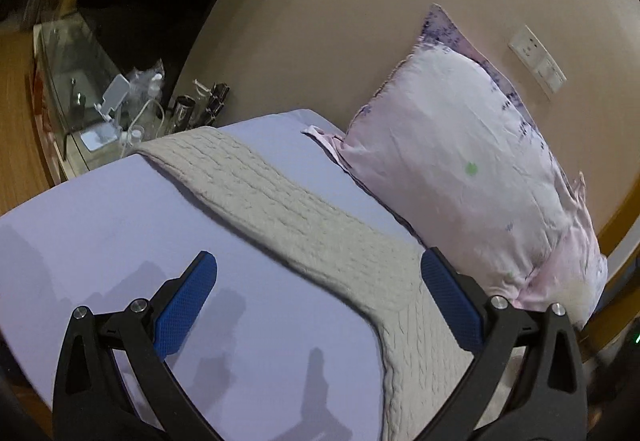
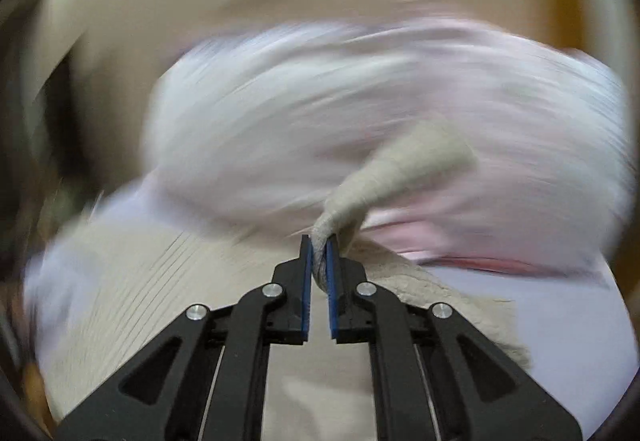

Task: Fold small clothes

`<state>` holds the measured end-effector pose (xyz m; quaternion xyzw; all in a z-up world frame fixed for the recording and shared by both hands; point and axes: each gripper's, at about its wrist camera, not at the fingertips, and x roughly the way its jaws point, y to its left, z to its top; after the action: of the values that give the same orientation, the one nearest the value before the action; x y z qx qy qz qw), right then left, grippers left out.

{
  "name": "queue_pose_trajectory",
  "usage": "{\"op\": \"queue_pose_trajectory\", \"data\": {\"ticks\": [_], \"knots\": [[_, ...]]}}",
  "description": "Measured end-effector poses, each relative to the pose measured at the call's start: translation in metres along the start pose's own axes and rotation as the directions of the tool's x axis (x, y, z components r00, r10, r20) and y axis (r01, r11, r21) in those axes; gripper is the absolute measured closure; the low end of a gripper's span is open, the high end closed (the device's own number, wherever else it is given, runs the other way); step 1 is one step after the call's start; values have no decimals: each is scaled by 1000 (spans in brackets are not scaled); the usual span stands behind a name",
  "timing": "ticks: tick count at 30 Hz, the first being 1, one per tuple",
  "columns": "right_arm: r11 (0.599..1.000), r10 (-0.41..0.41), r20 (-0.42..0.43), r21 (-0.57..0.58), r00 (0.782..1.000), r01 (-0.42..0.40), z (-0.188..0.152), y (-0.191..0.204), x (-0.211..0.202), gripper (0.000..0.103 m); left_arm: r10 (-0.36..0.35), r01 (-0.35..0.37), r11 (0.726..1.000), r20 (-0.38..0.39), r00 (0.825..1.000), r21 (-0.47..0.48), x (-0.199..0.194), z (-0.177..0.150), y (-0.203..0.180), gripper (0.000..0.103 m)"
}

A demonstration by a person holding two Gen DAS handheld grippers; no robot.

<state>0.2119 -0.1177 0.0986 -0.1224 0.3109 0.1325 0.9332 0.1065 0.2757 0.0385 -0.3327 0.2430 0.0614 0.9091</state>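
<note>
A beige cable-knit garment (image 1: 304, 225) lies stretched across the lavender bed sheet (image 1: 100, 225), one long part running toward the far left. My left gripper (image 1: 320, 269) is open and empty above it, blue pads wide apart. My right gripper (image 2: 319, 241) is shut on a bunched end of the beige knit garment (image 2: 384, 169) and holds it lifted in front of the pillow. The right wrist view is blurred by motion.
A pink-white pillow (image 1: 472, 177) leans against the beige wall at the bed's right, also in the right wrist view (image 2: 360, 101). A glass bedside table (image 1: 92, 109) with bottles and cables stands at the far left. A wall socket (image 1: 536, 61) is above the pillow.
</note>
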Motion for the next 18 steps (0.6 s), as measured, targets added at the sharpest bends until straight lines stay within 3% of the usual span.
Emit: {"op": "queue_pose_trajectory", "data": {"ticks": [1,3,5,7,9,11,15,18], "knots": [[995,57,-75,-78,996,-63,-8,39,19,91,5,-6,1000,-8,1000,-12,5,4,2,1],[985,92,-132,-132,987,-110,-20,68,30,76,5,-6,999,-27,1000,-51,15,12,12,1],[986,116,-109,-110,987,-128,-27,64,21,48,4,-10,993,-49,999,-114,23,17,24,1],[993,113,-80,-34,990,-116,-26,44,9,40,22,-33,984,-64,998,-176,32,23,37,3],[990,109,-56,90,992,-104,-30,9,-10,37,42,-59,972,-78,996,-228,42,29,49,8],[978,92,-38,191,995,-83,-38,-20,-27,33,73,-92,957,-78,994,-277,50,36,62,20],[959,26,-33,283,999,-16,-55,-62,-43,31,96,-113,937,-66,993,-331,59,48,77,33],[947,-7,-13,322,1000,11,-63,-84,-54,31,134,-162,923,-103,986,-349,70,58,86,66]]}}
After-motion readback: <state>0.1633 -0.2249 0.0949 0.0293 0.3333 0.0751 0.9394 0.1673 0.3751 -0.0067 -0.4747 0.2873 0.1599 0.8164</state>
